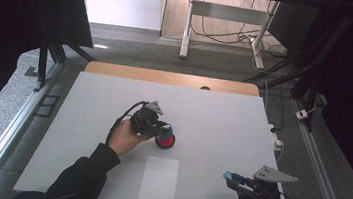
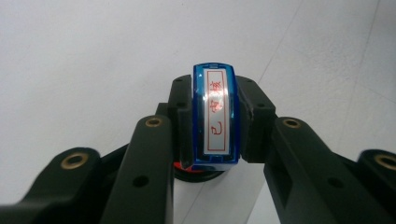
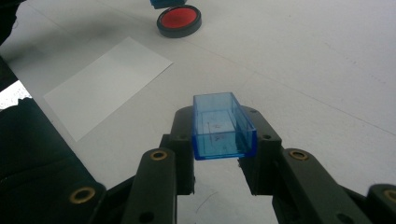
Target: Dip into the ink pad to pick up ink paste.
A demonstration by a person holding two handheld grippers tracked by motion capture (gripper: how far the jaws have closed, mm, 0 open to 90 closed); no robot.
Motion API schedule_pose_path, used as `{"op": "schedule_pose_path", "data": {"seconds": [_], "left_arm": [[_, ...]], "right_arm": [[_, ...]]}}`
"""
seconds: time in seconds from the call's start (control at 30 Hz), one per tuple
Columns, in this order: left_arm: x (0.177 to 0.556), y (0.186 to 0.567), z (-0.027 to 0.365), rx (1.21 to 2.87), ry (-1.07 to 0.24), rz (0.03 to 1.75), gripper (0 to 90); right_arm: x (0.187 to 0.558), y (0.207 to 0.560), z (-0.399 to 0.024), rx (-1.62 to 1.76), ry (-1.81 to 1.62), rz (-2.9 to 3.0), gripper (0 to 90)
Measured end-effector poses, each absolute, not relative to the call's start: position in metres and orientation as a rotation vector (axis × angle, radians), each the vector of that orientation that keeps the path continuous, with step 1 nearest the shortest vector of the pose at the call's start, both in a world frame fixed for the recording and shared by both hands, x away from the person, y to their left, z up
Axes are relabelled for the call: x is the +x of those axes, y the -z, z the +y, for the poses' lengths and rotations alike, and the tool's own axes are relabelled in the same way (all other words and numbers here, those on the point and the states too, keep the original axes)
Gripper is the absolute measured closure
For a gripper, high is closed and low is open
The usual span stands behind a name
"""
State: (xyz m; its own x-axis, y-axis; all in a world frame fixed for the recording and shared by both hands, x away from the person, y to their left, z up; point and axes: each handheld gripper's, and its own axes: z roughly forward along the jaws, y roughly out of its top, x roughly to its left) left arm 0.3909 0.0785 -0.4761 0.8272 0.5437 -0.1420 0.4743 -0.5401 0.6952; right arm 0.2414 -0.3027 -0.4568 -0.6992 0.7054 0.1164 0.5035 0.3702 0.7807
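Observation:
A blue stamp (image 2: 215, 93) with red characters on its label sits between the jaws of my left gripper (image 2: 217, 122), which is shut on it. Just below the stamp lies a round black ink pad (image 1: 165, 141) with a red face, its edge peeking out under the stamp (image 2: 198, 174). Near the table's front right corner, my right gripper (image 3: 218, 140) is shut on a clear blue stamp cap (image 3: 220, 123), held a little above the table. From that gripper's view the ink pad (image 3: 179, 19) lies far ahead.
A white sheet of paper (image 1: 159, 180) lies flat near the front edge, between the two hands. A grey-white mat (image 1: 223, 115) covers the table. Desk legs and cables stand on the floor beyond the far edge.

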Motion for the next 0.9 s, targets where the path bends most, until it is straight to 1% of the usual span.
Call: {"op": "schedule_pose_path", "data": {"seconds": [0.43,0.63,0.8,0.9], "left_arm": [[0.399,0.488,0.073,2.264,-0.104,0.804,70.2],[0.4,0.489,0.073,2.268,-0.102,0.807,70.3],[0.397,0.487,0.066,2.312,-0.151,0.781,70.4],[0.392,0.485,0.061,2.357,-0.209,0.745,70.5]], "right_arm": [[0.242,0.457,-0.303,1.079,-1.239,2.397,68.4],[0.241,0.457,-0.303,1.081,-1.233,2.397,68.3],[0.242,0.457,-0.303,1.081,-1.232,2.397,68.3],[0.242,0.457,-0.302,1.082,-1.235,2.398,68.3]]}}
